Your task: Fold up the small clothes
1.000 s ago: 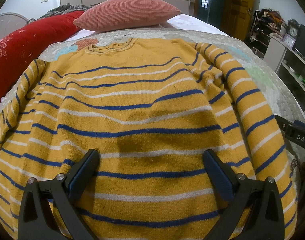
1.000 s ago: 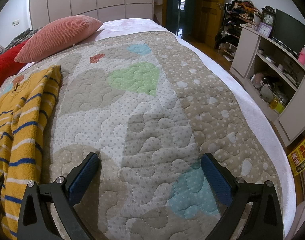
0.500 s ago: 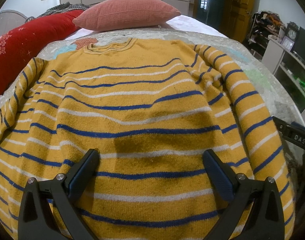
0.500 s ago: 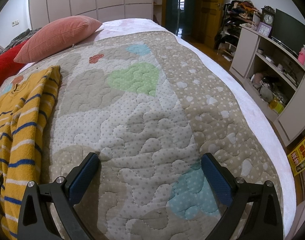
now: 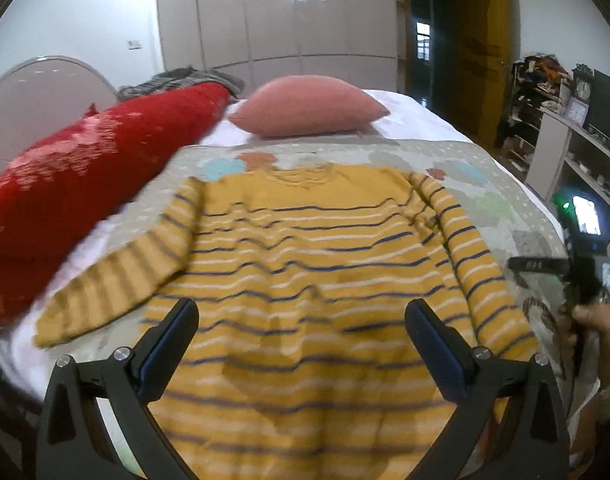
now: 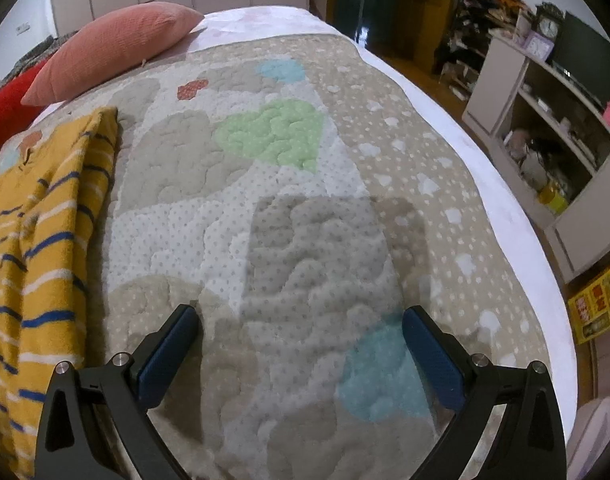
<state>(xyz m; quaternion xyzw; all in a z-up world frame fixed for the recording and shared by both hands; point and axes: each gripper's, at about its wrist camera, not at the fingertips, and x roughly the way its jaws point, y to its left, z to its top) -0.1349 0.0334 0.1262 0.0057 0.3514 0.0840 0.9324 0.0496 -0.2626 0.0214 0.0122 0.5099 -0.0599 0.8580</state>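
A yellow sweater with blue and white stripes lies flat on the quilted bedspread, neck toward the pillows and both sleeves spread out. My left gripper hovers open above its lower hem with nothing between the fingers. In the right wrist view the sweater's right sleeve lies along the left edge. Over bare quilt to the right of the sweater, my right gripper is open and empty. A hand holding the right gripper body shows at the right edge of the left wrist view.
A pink pillow and a red blanket roll lie at the head and left side of the bed. White shelves with clutter stand to the right of the bed. A yellow box sits on the floor.
The left gripper has pulled up and back from the sweater, so the whole garment and both sleeves now show. The right gripper has barely moved.
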